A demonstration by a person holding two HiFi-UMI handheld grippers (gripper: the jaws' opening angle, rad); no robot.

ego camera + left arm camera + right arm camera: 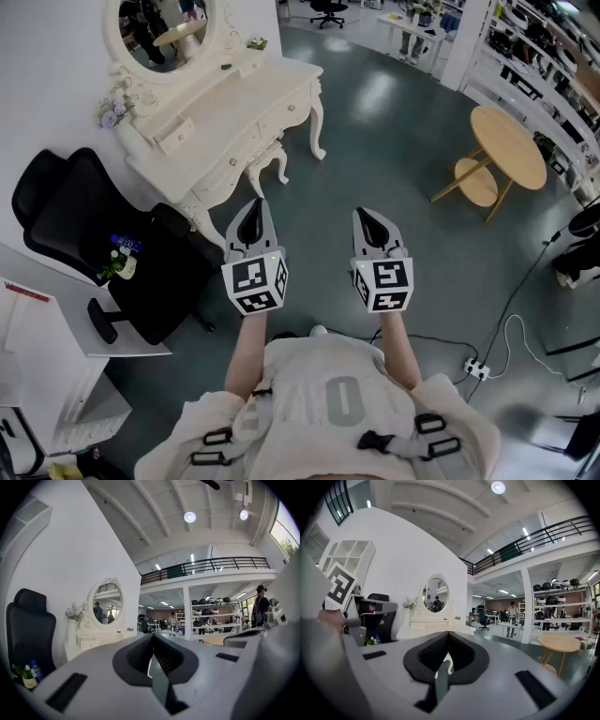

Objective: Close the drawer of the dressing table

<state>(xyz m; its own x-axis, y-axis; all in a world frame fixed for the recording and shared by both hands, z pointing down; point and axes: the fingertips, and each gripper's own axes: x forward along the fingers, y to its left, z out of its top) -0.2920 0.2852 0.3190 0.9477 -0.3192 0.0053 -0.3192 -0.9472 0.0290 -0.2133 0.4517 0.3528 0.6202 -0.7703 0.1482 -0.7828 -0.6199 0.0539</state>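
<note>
At the far left stands a black office chair (pixel 84 216), and just beside it, against the wall, the white dressing table (pixel 234 103) with its oval mirror (pixel 164 33). On its surface a small drawer (pixel 175 134) under the mirror seems to stick out a little. Whether it or one of the knobbed front drawers is the open one cannot be told from here.

The left gripper (pixel 253 211) is held level before the person, well apart from the dressing table, its jaws together with nothing between them. The right gripper (pixel 367 217) is held beside it, tipped slightly down, jaws likewise together and empty. A round wooden table (pixel 511 141) stands far right, outside the task.

The approach is judged to be the step in hand, and no contact has been made. Next, the dressing table must be walked up to, the open drawer picked out, and its front pushed squarely in with shut jaws.
</note>
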